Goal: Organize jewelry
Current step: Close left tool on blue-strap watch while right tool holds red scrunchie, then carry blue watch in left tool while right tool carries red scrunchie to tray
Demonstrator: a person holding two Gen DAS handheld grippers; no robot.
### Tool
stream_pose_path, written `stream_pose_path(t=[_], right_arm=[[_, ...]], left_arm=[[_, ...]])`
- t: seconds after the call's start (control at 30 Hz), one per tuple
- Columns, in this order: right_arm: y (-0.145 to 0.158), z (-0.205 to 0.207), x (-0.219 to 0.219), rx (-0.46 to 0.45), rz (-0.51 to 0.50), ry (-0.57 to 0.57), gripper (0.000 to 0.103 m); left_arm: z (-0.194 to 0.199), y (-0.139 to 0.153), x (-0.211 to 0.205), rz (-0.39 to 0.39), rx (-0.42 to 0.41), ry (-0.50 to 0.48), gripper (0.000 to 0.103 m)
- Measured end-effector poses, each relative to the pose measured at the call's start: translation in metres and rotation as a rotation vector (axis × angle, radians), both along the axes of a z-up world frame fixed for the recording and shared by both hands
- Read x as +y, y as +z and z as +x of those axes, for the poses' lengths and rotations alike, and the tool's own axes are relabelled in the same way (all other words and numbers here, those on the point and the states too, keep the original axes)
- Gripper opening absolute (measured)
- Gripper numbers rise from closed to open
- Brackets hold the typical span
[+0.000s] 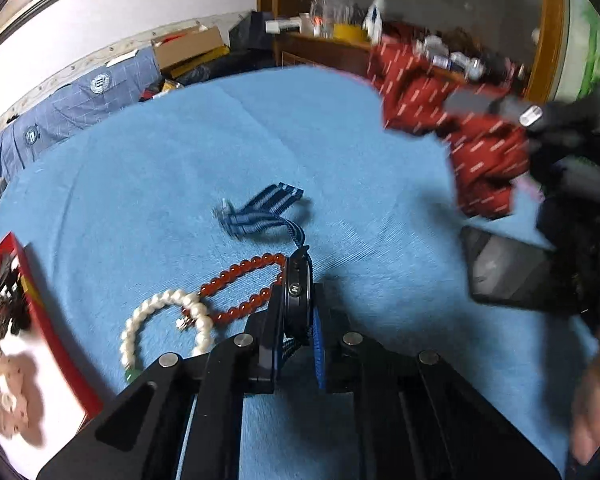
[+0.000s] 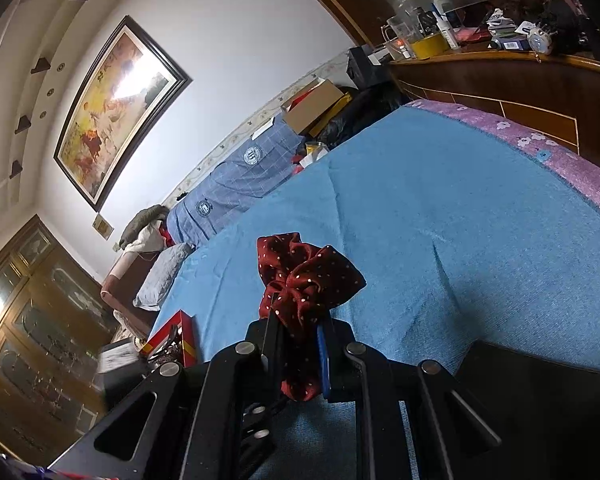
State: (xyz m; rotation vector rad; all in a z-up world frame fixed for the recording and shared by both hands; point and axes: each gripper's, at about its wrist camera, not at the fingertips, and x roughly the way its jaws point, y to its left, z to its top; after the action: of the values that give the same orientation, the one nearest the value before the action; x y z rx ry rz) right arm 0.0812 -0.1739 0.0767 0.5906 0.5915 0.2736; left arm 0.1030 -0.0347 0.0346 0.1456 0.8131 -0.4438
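The left gripper is clamped on a black wristwatch, gripping the round case edge-on between its two fingers, with the blue-and-white striped nylon strap trailing forward and lifted above the blue bedspread. Just left of the watch a red bead bracelet lies flat on the bedspread, and a white pearl bracelet lies beside it, the two loops touching where they overlap. At the left edge of the bedspread sits a red-rimmed box with dark and pinkish items inside, too blurred to name. Toward the right edge, in the left wrist view, the right gripper shows as a dark blur with red dotted fabric hanging from it, and a dark flat object lies below it on the bedspread.

In the right wrist view the right gripper is closed on a dark red scrunchie with white dots, the bunched fabric standing up from between the fingers, held above the bedspread. The red-rimmed box appears at the bedspread's left edge
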Motion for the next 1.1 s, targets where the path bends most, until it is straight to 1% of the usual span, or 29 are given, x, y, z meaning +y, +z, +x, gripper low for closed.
stream_pose_path(t=[0.07,0.17,0.3,0.37,0.4,0.63,0.73,0.83,0.93,1.1], right_arm=[[0.0,-0.001,0.001,-0.004,-0.007,0.004,0.014],[-0.001,-0.001,0.005,-0.007,-0.016,0.019,0.014],[0.0,-0.003,0.019,-0.017,-0.055,0.058,0.014],[0.002,-0.004,0.029,-0.029,-0.094,0.08,0.014],[0.002,-0.005,0.034,-0.036,-0.111,0.092,0.014],[0.004,-0.009,0.059,-0.07,-0.197,0.16,0.014],[0.004,-0.011,0.066,-0.076,-0.209,0.185,0.014],[0.003,-0.012,0.07,-0.08,-0.221,0.202,0.015],[0.003,-0.013,0.073,-0.087,-0.227,0.215,0.015],[0.003,-0.012,0.076,-0.097,-0.234,0.239,0.015]], left_arm=[[-0.012,0.013,0.009,-0.052,-0.023,0.013,0.011],[-0.03,0.032,0.022,-0.094,-0.079,0.049,0.012],[-0.046,0.045,0.039,-0.096,-0.162,0.109,0.012],[-0.05,0.049,0.047,-0.084,-0.196,0.15,0.012],[-0.044,0.051,0.047,-0.077,-0.208,0.165,0.012],[-0.042,0.052,0.071,-0.081,-0.24,0.266,0.012],[-0.041,0.054,0.075,-0.089,-0.255,0.296,0.012],[-0.043,0.055,0.077,-0.081,-0.274,0.314,0.012],[-0.044,0.055,0.078,-0.083,-0.275,0.319,0.012],[-0.046,0.056,0.079,-0.058,-0.309,0.349,0.012]])
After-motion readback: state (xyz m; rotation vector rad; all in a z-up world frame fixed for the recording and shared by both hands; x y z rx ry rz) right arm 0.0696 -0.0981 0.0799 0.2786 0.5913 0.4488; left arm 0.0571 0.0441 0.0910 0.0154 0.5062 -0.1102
